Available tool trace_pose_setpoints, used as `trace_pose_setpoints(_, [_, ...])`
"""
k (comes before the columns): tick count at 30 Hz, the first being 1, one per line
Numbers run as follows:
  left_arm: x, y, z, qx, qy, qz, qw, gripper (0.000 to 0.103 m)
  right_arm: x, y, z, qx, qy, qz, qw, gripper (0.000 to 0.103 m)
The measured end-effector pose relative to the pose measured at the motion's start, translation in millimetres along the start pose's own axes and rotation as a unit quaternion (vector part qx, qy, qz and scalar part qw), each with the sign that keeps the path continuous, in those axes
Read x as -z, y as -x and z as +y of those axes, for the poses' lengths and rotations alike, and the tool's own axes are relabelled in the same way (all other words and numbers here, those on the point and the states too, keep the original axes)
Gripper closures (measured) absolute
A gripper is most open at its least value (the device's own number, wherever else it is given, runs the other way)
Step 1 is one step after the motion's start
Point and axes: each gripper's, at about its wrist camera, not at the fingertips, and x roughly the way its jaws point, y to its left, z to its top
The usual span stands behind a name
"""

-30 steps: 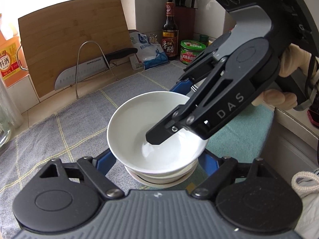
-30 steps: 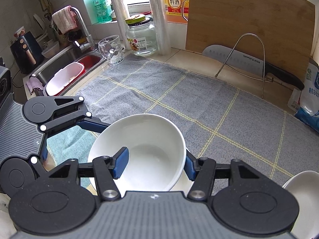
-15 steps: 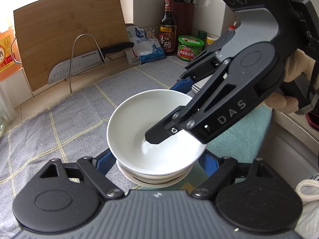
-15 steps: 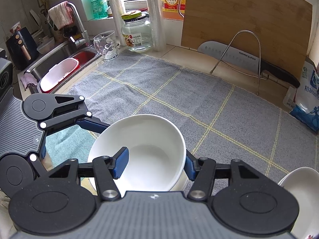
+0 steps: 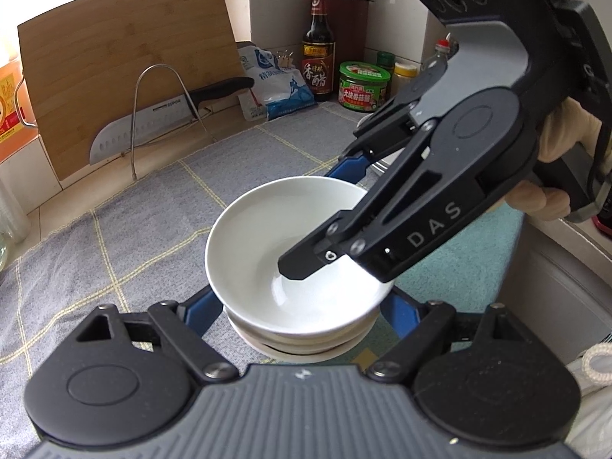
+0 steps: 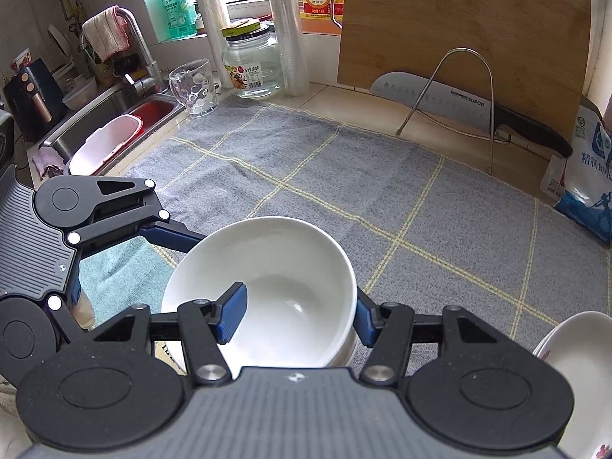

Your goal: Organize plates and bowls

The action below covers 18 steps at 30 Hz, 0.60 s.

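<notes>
A white bowl [image 5: 267, 244] sits nested on top of a stack of white bowls [image 5: 298, 342] near the front edge of the counter. My left gripper [image 5: 296, 308] is open, its blue fingers on either side of the stack below the top bowl. My right gripper [image 6: 294, 315] straddles the top bowl's wall [image 6: 264, 264], one blue finger [image 6: 231, 315] inside and one outside. From the left wrist view its inner finger [image 5: 306, 262] reaches down into the bowl. I cannot tell whether the pads press the wall.
A grey checked cloth [image 6: 344, 176] covers the counter. A cutting board [image 6: 459, 26], a knife [image 6: 451, 101] and a wire rack stand at the back. Another white bowl [image 6: 573, 363] sits at the right. A sink [image 6: 111, 122], a glass and a jar are at the left. Sauce bottles [image 5: 317, 46] stand behind.
The views have shifted slightly; the top bowl sits lower on the stack, with less of the bowls beneath showing. Both grippers stay around it.
</notes>
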Motion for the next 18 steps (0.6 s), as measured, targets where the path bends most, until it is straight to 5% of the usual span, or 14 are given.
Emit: trace_pose_setpoints(18, [-0.4, -0.4, 2.2, 0.006, -0.002, 0.003, 1.0000, 0.014, 3.4, -2.1, -1.9, 0.001, 0.000, -0.003, 1.000, 0.039])
